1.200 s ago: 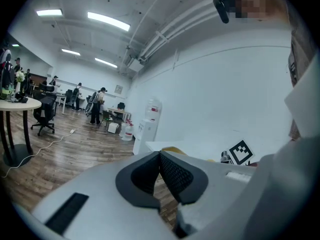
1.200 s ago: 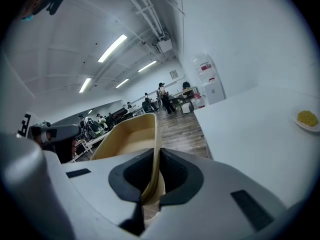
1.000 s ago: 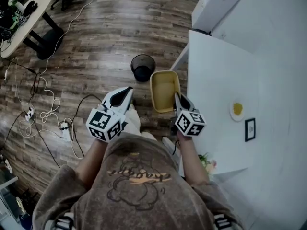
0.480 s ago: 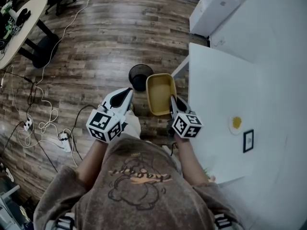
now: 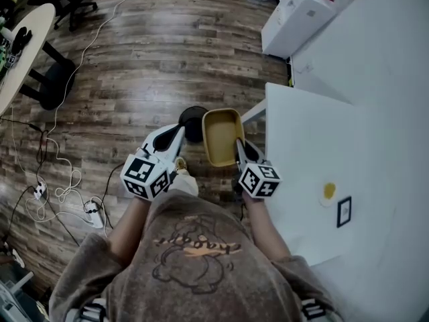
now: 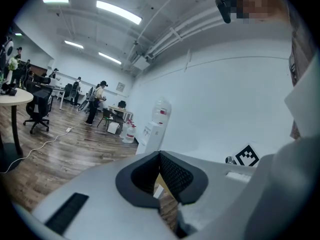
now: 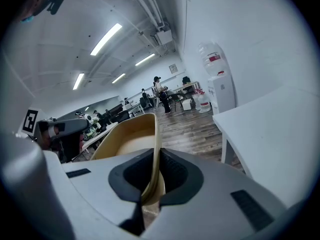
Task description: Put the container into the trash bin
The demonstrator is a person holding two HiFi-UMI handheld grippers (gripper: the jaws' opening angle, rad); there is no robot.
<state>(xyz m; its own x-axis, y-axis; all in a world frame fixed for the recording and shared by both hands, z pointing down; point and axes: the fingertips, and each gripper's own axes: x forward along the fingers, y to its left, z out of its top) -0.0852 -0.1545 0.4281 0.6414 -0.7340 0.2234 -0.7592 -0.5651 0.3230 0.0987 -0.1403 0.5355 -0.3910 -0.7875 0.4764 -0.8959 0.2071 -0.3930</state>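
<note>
Now 1 container (image 5: 221,134), rim pinched by R gripper (image 5: 239,147), near 1 bin (image 5: 192,117) + table (image 5: 288,153) edge; L gripper (image 5: 175,135) pressed together, empty.

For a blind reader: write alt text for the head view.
Seen from above, a person pinches the rim of a yellow container with the right gripper, holding it over the wood floor beside a black trash bin. The left gripper, shut and empty, points toward the bin; a white table stands at right.
</note>
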